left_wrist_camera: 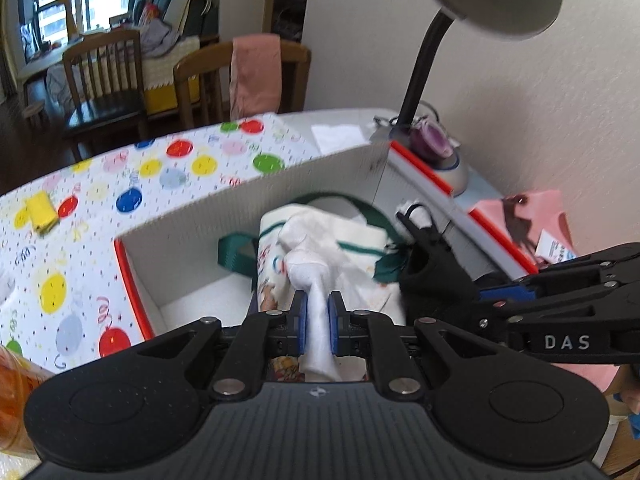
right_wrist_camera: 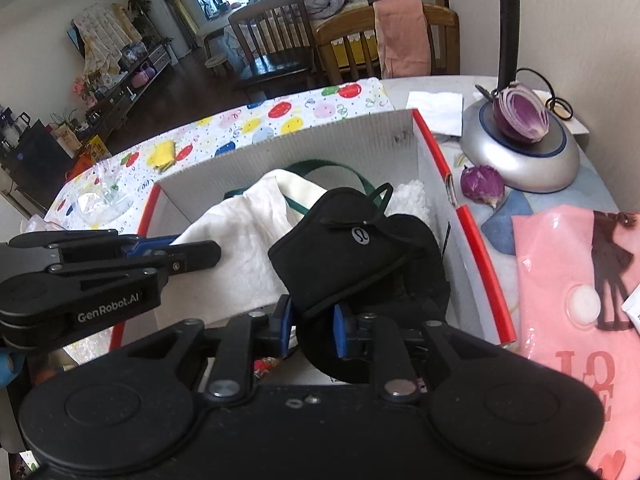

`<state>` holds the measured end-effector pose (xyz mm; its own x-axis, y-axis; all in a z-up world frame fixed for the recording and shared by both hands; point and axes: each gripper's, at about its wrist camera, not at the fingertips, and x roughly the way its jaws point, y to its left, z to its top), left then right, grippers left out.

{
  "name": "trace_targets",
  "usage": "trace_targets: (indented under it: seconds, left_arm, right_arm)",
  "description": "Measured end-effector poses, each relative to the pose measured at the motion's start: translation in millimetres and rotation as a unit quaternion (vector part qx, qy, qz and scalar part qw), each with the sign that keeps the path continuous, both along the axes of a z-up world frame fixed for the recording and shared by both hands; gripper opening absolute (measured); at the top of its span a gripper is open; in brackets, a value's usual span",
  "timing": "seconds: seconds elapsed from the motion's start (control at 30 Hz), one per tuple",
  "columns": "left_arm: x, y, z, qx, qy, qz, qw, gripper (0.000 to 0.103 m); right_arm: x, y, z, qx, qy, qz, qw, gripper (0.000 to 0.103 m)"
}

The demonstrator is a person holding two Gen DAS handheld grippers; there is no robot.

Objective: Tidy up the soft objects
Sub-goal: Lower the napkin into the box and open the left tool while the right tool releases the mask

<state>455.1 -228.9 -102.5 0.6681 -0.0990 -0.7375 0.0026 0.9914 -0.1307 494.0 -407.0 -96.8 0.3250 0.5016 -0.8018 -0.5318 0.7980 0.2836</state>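
- Left wrist view: the left claw (left_wrist_camera: 318, 314) is clenched on a twisted fold of the white cloth (left_wrist_camera: 320, 264), which runs up from the pads toward 12 o'clock and drapes over the cream tote bag (left_wrist_camera: 360, 240) with green straps.
- Both lie inside the white box (left_wrist_camera: 248, 208) with red edges, which sits on the balloon-print tabletop (left_wrist_camera: 120, 184).
- Right wrist view: the right claw (right_wrist_camera: 312, 320) grips the black pouch (right_wrist_camera: 348, 252) by its lower edge; the pouch hangs over the box interior, with the white cloth at its 9 o'clock and the box's red-trimmed right wall at 3 o'clock.
- Outside the box, a lamp base (right_wrist_camera: 520, 156) carrying a cut red onion (right_wrist_camera: 520, 114) sits at 2 o'clock, and a pink bag (right_wrist_camera: 568, 300) lies at 3 o'clock.
- Step in hand, as I judge it: both soft items are being lowered into the box.
- The next move likely calls for setting each piece on the pile, loosening each claw, and lifting clear without dragging fabric back out.
- The green straps could snag a finger.
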Motion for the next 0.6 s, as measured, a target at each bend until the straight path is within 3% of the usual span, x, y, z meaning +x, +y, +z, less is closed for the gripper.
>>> trace_targets:
  seconds: [0.2,0.6]
  left_arm:
    - [4.5,2.7,-15.9,0.003,0.036,0.007,0.9993,0.011]
    - [-1.8,1.5,-27.1,0.014,0.057,0.012,0.9982,0.012]
  right_arm:
    - [-0.3,2.0,-9.2,-0.003,0.008,0.002,1.0,0.024]
    - [-10.7,8.3,-9.5,-0.011,-0.007,0.01,1.0,0.028]
